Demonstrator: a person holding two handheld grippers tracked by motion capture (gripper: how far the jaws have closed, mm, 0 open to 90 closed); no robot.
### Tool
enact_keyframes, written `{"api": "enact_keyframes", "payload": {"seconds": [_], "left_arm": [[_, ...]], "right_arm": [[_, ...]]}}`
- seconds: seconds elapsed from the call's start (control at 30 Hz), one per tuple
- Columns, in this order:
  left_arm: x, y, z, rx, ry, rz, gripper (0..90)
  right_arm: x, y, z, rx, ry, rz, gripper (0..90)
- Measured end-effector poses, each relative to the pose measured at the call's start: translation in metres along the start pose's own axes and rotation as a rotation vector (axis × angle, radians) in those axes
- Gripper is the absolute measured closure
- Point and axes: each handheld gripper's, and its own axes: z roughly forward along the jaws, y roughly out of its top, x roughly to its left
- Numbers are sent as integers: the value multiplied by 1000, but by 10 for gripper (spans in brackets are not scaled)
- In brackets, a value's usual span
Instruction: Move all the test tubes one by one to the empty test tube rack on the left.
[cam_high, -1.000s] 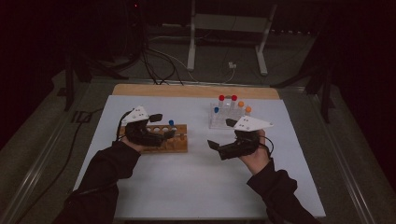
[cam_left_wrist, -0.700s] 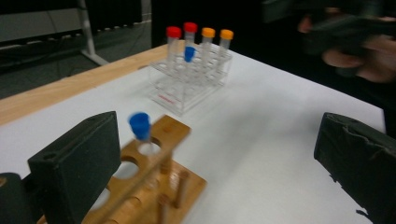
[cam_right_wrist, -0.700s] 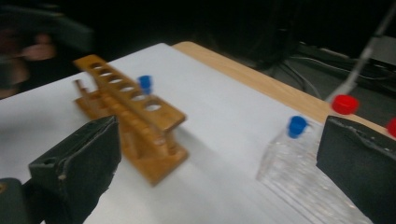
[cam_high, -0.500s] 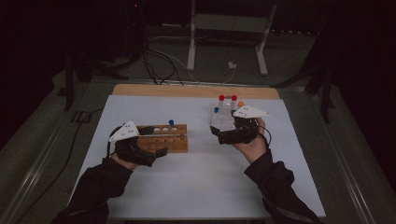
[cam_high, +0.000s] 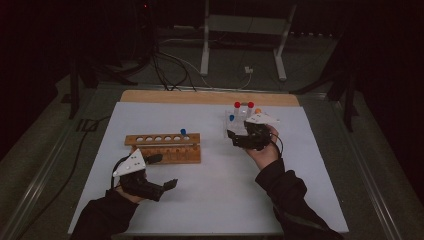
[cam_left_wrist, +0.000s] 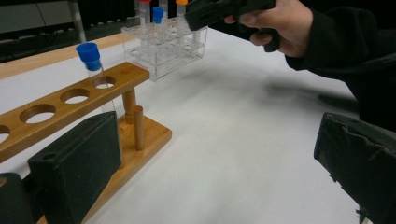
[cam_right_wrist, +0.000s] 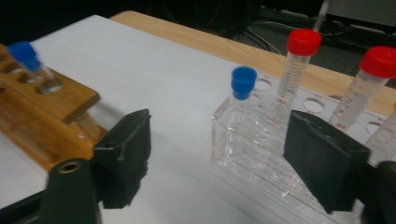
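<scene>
A wooden tube rack (cam_high: 162, 148) stands left of centre with one blue-capped tube (cam_high: 183, 132) in its right end hole. My left gripper (cam_high: 163, 171) hovers just in front of it, open and empty; the left gripper view shows the rack (cam_left_wrist: 60, 100) and its tube (cam_left_wrist: 88, 56) beyond the left jaw. A clear plastic rack (cam_high: 239, 120) at the back right holds red-, blue- and orange-capped tubes. My right gripper (cam_high: 233, 140) is open at its front left corner. In the right gripper view a blue-capped tube (cam_right_wrist: 243, 84) and a red-capped tube (cam_right_wrist: 301, 51) stand between the spread jaws.
A white mat (cam_high: 210, 200) covers the table, with a wooden strip (cam_high: 200, 97) along its far edge. Cables and a metal stand leg (cam_high: 205, 45) lie on the dark floor beyond. The wooden rack's other holes (cam_left_wrist: 74, 95) are vacant.
My left gripper has drawn back from the wooden rack toward the person, leaving the blue-capped tube standing in it. My right gripper moved forward to the clear rack.
</scene>
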Motion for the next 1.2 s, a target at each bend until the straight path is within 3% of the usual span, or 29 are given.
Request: {"api": "enact_keyframes", "payload": {"seconds": [0.33, 0.63, 1.2], "left_arm": [[-1, -3, 3, 14, -6, 10, 15], [1, -4, 4, 22, -8, 16, 15], [3, -6, 4, 27, -5, 12, 15]], "right_arm": [[-8, -3, 22, 32, -9, 50, 516], [-17, -2, 36, 51, -13, 73, 604], [-16, 3, 49, 58, -31, 75, 751]]}}
